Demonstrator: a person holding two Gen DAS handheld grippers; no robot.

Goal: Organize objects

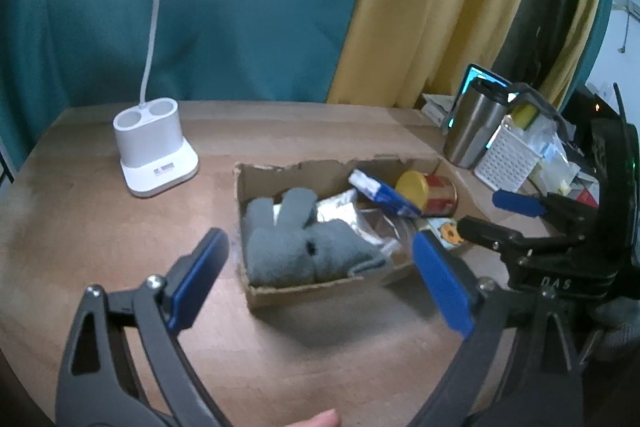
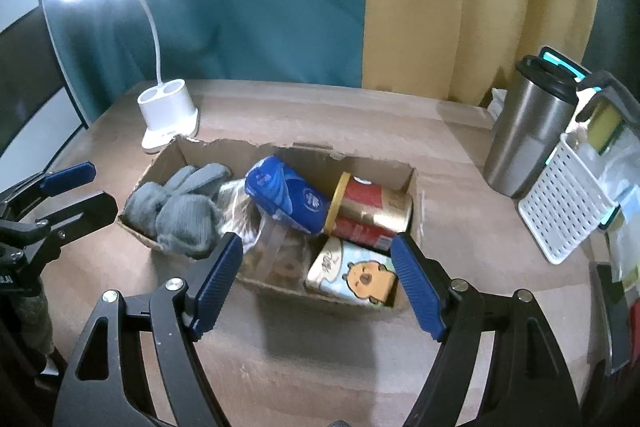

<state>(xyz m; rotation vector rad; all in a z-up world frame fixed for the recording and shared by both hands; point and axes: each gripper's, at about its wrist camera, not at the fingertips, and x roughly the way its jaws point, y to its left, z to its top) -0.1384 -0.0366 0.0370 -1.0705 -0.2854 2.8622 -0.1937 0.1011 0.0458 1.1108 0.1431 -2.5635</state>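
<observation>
Right wrist view looks down on a torn cardboard box (image 2: 280, 155) on the wooden table (image 2: 460, 219), with the right gripper (image 2: 316, 279) hanging just short of its near edge, jaws spread wide and nothing between them. Inside the box, grey knit gloves (image 2: 180, 207) fill the left end, a blue tissue pack (image 2: 288, 195) leans over a clear plastic bag (image 2: 272, 251), a red and gold can (image 2: 372, 205) with a yellow lid lies on its side at the right, and a small cartoon-printed pack (image 2: 352, 273) sits in the near right corner. From the left wrist view, the left gripper (image 1: 320, 259) is likewise wide open and empty, near the box's gloves end. A white lamp base (image 2: 170, 113) stands behind the box. A steel tumbler (image 2: 528, 135) and a white perforated basket (image 2: 568, 211) stand well to the right; the basket's contents look like wrappers, though blurred.
</observation>
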